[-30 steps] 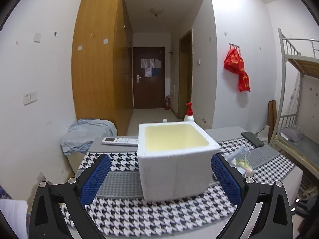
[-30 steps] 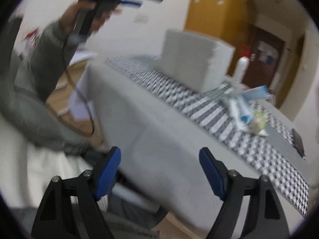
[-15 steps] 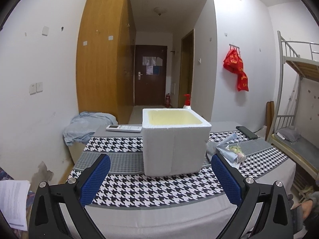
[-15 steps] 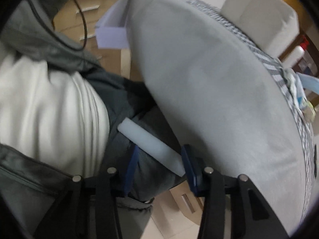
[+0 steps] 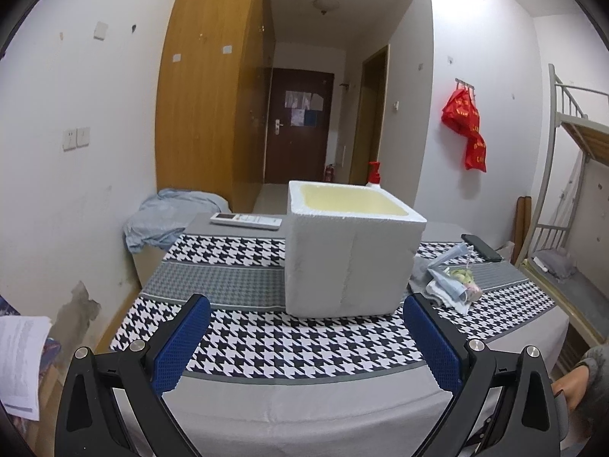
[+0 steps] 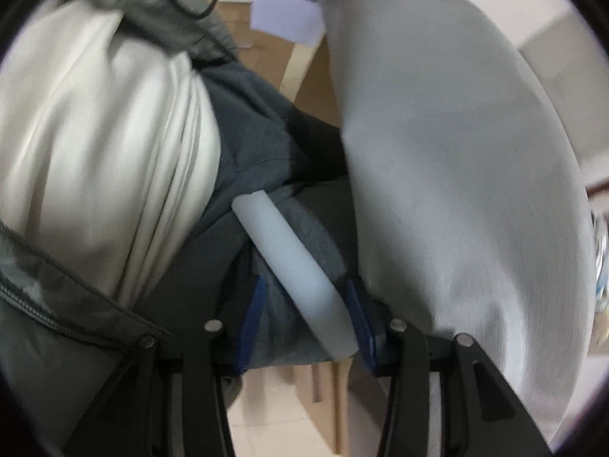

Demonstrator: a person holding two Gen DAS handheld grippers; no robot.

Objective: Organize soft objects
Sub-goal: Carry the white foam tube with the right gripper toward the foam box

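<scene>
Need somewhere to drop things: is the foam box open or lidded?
Open. The foam box stands upright with no lid on it; its yellowish inside shows.

Even indoor light and sharp focus in the left view; the right view is motion-blurred, both fisheye-bent at edges.

Foam box (image 5: 350,262): white outside, pale yellow inside. Bench cloth (image 5: 266,346): black-and-white houndstooth with grey bands and grey border. Left tongs (image 5: 304,346): black arms, blue textured pads (image 5: 179,346). Foam strip (image 6: 293,266): pale bluish white. Hanging bags (image 5: 466,127): red. Wardrobe (image 5: 213,95): orange-brown wood. Remote (image 5: 246,221): white.
</scene>
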